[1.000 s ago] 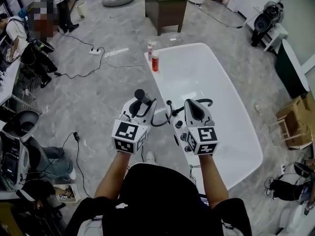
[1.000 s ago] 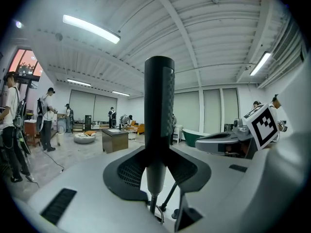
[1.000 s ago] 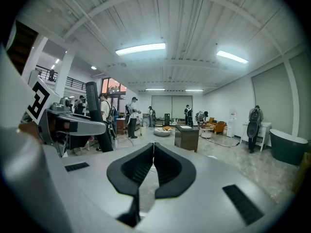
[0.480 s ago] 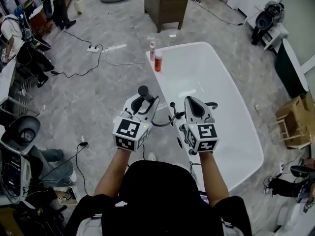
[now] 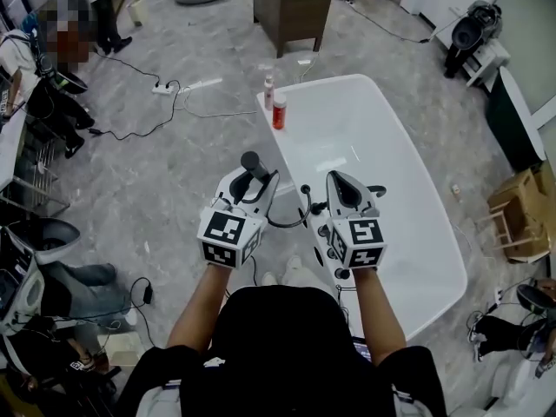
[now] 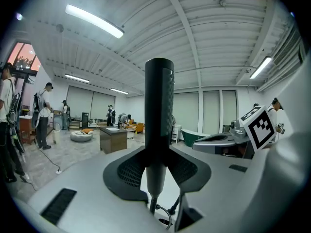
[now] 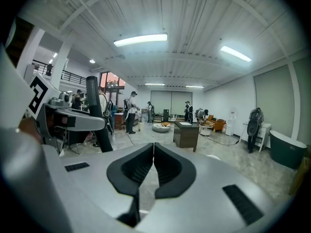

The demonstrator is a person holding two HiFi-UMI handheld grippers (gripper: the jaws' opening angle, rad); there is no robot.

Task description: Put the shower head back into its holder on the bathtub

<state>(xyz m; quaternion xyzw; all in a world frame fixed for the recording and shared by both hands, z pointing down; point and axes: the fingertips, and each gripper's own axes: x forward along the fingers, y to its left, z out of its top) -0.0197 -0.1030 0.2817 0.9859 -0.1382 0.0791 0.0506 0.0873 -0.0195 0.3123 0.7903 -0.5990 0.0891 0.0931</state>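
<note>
In the head view, the person's two arms reach forward beside the long white oval bathtub. The left tongs are clenched round the black, rod-shaped shower head, whose rounded top sticks up above the jaws. The shower head is over the grey marble floor, just beside the tub's near left rim. A thin black hose loops from under the left tongs toward the tub's edge. The right tongs hang over that rim, close to the left pair but apart from it. At the tub's far corner stand a red plastic bottle and a slimmer pale bottle. Beyond them is a dark brown cabinet.

In the left gripper view, the shower head stands upright between the dark ribbed pads, which press on its sides, so the left tongs have it firmly in their grip. The hose curls away below the handle. The right tongs' marker cube shows at the right edge.

In the right gripper view, the right tongs are clenched, pad against pad, with nothing between them. At the left of this view, the shower head rises slightly tilted from the left tongs. The dark brown cabinet stands on the floor farther back.
</note>
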